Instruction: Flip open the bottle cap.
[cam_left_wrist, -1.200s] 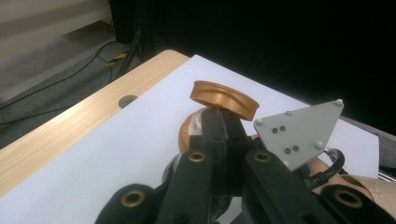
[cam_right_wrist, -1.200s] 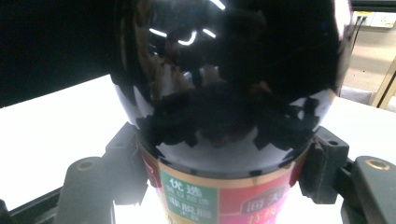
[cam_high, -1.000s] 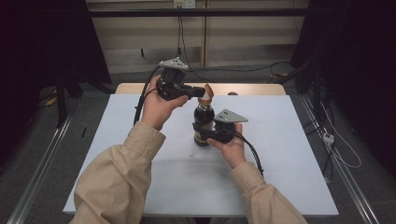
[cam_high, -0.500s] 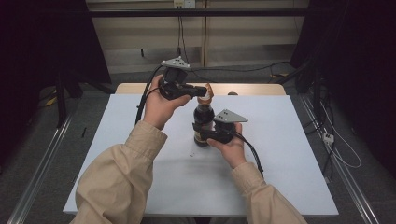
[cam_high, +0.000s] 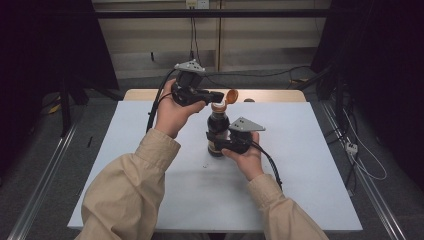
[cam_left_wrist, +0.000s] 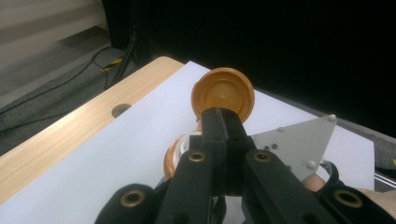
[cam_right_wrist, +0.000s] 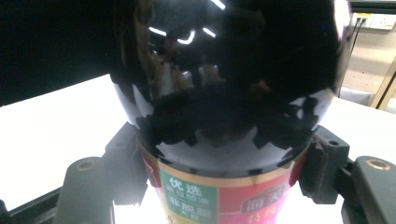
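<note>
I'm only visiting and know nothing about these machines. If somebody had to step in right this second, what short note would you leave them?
Right gripper: shut on the dark bottle, clamped around its labelled lower body, holding it upright on the white table.
Left gripper: jaws closed together, tips at the orange flip cap; whether they pinch its edge or just push it, I cannot tell.
Done: the cap is swung open, standing up behind the bottle's neck on its hinge.
Left: not stated; likely release the cap and pour or re-close. Keep the bottle clamped until the left gripper backs off.
</note>
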